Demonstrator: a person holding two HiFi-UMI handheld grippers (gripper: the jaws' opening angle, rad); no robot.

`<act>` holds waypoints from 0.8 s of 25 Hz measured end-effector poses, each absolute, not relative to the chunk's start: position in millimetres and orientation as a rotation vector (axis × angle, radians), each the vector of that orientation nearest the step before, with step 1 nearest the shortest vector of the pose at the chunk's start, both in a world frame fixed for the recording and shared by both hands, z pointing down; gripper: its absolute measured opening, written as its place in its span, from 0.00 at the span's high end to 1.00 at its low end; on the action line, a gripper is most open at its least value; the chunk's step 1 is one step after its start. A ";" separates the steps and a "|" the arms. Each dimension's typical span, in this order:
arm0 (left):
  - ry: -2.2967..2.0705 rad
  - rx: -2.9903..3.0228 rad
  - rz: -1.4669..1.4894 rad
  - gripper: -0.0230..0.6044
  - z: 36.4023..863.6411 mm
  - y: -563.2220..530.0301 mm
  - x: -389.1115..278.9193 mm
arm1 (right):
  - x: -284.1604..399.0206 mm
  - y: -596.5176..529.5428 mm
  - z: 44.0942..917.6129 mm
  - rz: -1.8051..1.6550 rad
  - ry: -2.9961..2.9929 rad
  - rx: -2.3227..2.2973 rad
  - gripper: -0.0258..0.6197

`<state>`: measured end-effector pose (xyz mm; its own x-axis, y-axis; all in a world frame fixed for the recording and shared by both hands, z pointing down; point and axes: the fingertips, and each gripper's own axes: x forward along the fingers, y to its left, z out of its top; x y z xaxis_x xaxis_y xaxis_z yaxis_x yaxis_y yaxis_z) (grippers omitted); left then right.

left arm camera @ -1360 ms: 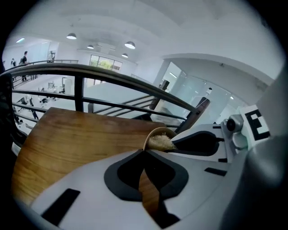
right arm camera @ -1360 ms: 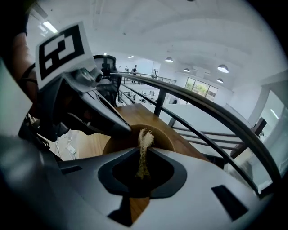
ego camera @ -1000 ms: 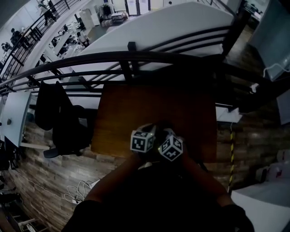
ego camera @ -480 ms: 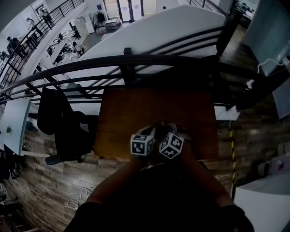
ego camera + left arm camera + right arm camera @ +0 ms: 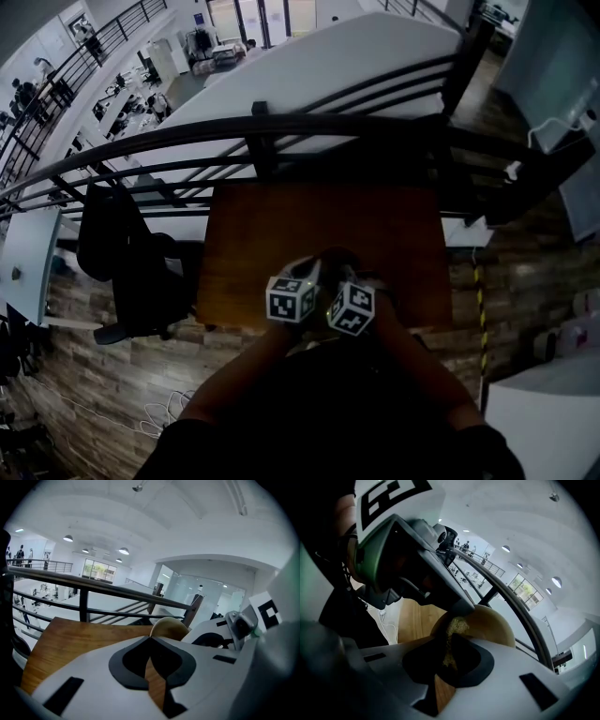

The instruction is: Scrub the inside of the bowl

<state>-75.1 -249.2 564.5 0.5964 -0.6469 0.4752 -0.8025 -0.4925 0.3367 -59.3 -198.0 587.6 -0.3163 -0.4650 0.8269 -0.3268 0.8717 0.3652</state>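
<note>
Left tongs (image 5: 151,638), just tightened, pinch the round wooden bowl (image 5: 169,626) at its rim; right tongs (image 5: 448,644) clamp a yellowish scourer (image 5: 457,624) inside it.

The left gripper (image 5: 150,638) has its white jaws with black pads drawn together, and their tips meet on the near rim of a wooden bowl (image 5: 169,627) that rises edge-on just beyond them. Under the bowl lies the brown wooden table (image 5: 70,639), with a black railing (image 5: 84,592) along its far side and a bright hall with round ceiling lights (image 5: 123,551) behind it. The right gripper (image 5: 208,640) reaches in from the right close beside the bowl, its marker cube (image 5: 268,613) above it.
</note>
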 end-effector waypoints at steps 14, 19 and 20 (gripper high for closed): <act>-1.155 2.322 0.478 0.95 562.3 -233.0 -69.6 | -24.5 -231.5 568.9 -0.234 -1.658 0.778 0.89; -1.123 2.323 0.434 0.95 556.4 -230.3 -66.2 | -34.5 -224.4 565.5 -0.229 -1.766 0.749 0.89; -1.117 2.325 0.421 0.95 553.9 -230.9 -65.5 | -38.6 -220.2 567.6 -0.221 -1.795 0.727 0.89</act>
<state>-65.5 -230.9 553.9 0.6115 -0.6273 0.4823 -0.7896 -0.5234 0.3203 -38.6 -220.2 567.6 -0.1786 -0.5753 0.7982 -0.3649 0.7921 0.4893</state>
